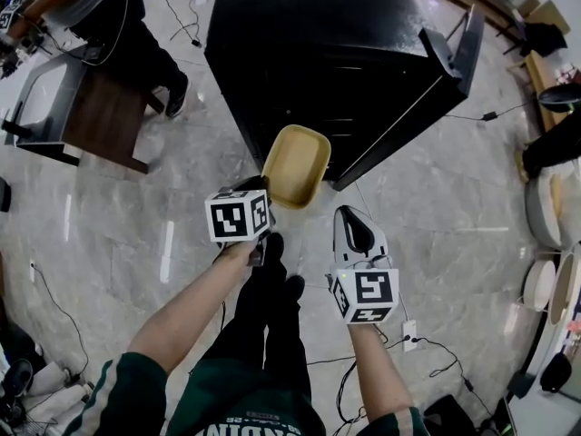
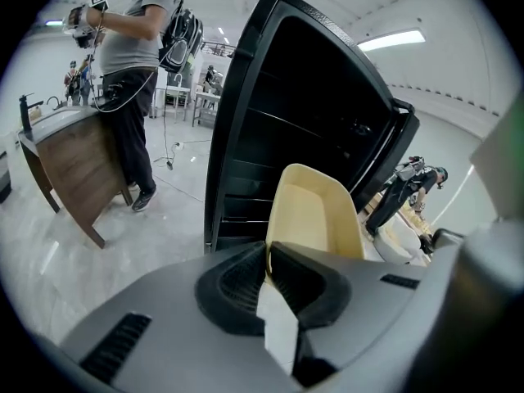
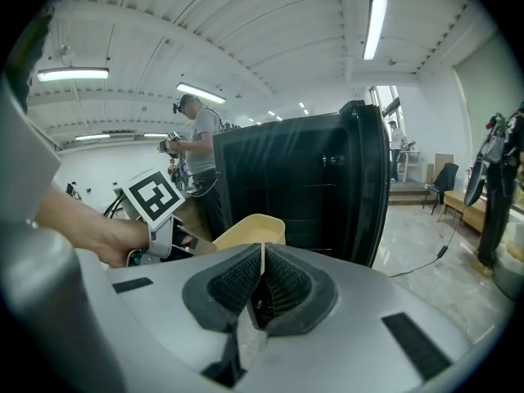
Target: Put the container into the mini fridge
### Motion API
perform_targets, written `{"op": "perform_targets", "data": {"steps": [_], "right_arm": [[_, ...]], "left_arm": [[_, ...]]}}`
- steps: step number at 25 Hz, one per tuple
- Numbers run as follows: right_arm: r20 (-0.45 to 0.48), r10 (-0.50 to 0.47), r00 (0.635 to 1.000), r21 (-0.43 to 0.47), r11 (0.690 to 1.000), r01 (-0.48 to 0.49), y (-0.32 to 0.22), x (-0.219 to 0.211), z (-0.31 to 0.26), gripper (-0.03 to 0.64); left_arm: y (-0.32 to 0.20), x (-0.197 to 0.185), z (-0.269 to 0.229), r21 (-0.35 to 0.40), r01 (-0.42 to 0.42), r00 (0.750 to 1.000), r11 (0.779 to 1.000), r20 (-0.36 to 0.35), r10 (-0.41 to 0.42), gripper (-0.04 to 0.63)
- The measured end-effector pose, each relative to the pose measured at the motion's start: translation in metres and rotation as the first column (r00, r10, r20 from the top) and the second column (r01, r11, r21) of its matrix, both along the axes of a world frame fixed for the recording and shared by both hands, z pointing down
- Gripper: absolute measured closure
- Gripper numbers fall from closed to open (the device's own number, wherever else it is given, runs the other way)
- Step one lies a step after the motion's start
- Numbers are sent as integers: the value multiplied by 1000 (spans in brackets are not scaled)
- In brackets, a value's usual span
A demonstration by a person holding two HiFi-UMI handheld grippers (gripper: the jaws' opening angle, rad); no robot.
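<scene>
A shallow yellow container (image 1: 295, 164) hangs tilted in front of the black mini fridge (image 1: 318, 53), whose door (image 1: 463, 48) stands open to the right. My left gripper (image 1: 263, 185) is shut on the container's near rim. In the left gripper view the jaws (image 2: 268, 256) pinch that rim, with the container (image 2: 315, 211) rising before the dark fridge interior (image 2: 303, 97). My right gripper (image 1: 349, 213) hovers just right of the container and apart from it, shut with nothing held. In the right gripper view its jaws (image 3: 262, 256) meet, and the container (image 3: 250, 228) and the fridge (image 3: 286, 178) lie beyond.
A wood-sided table (image 1: 91, 107) stands at the left with another person (image 1: 118, 16) beside it. Cables (image 1: 427, 343) run over the marble floor near my feet. Pale round seats (image 1: 545, 207) line the right edge.
</scene>
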State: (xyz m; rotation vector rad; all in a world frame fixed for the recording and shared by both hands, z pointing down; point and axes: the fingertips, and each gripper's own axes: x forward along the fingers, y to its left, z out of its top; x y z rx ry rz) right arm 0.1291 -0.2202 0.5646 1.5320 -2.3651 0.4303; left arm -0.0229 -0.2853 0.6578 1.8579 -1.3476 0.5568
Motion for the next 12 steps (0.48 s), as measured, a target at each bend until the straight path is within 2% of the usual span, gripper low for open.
{"op": "perform_targets", "data": {"steps": [12], "right_arm": [[33, 19, 999, -9, 1000, -19, -30, 2, 7, 580]], "left_arm": [[-48, 13, 29, -39, 52, 999, 998, -16, -52, 568]]}}
